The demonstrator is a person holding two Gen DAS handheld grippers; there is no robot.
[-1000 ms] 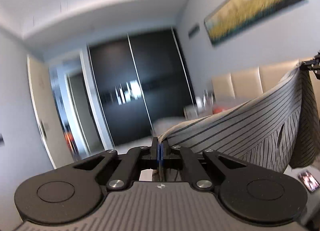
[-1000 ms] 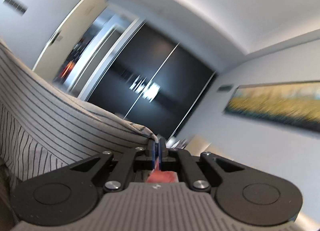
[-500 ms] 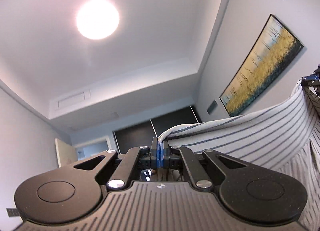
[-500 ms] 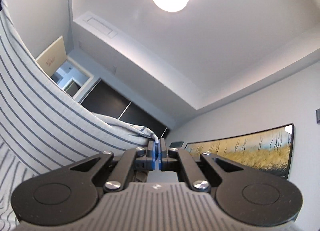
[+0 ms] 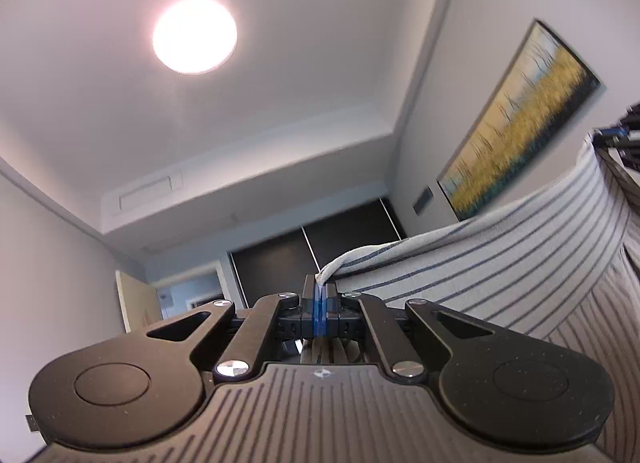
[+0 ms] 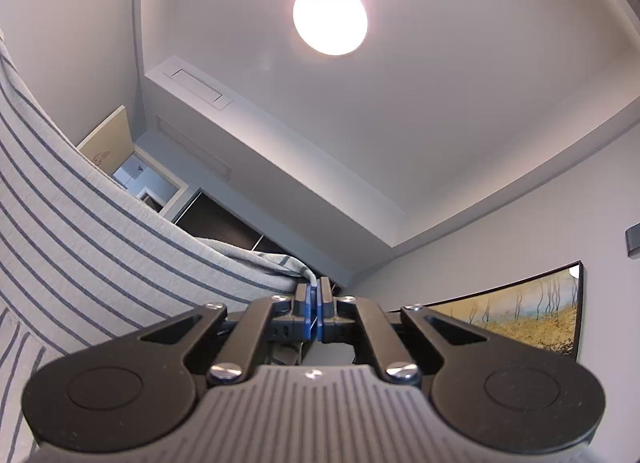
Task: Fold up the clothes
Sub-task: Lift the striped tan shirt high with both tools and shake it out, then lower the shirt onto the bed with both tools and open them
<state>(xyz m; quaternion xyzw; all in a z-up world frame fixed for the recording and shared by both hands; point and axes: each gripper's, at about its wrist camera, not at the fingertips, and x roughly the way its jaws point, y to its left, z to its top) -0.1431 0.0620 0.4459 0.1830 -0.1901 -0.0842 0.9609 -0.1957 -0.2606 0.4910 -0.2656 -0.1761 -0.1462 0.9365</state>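
Observation:
A light grey garment with thin dark blue stripes (image 5: 520,259) hangs stretched between my two grippers, held high with both cameras tilted up at the ceiling. My left gripper (image 5: 320,289) is shut on one corner of it, the cloth pinched between the blue pads and running off to the right. At the far right edge of that view the right gripper (image 5: 618,135) shows, holding the other corner. In the right wrist view the striped garment (image 6: 80,231) sweeps in from the left, and my right gripper (image 6: 314,291) is shut on its edge.
A round ceiling lamp (image 5: 195,35) glows overhead. A long yellow landscape painting (image 5: 520,123) hangs on the right wall. Dark sliding wardrobe doors (image 5: 308,247) and a pale open door (image 5: 132,303) lie ahead. The surface below is out of sight.
Both grippers have swung upward with the garment, from facing the wardrobe and headboard to facing the ceiling. Over the last half second they barely moved. Both stay shut on the cloth.

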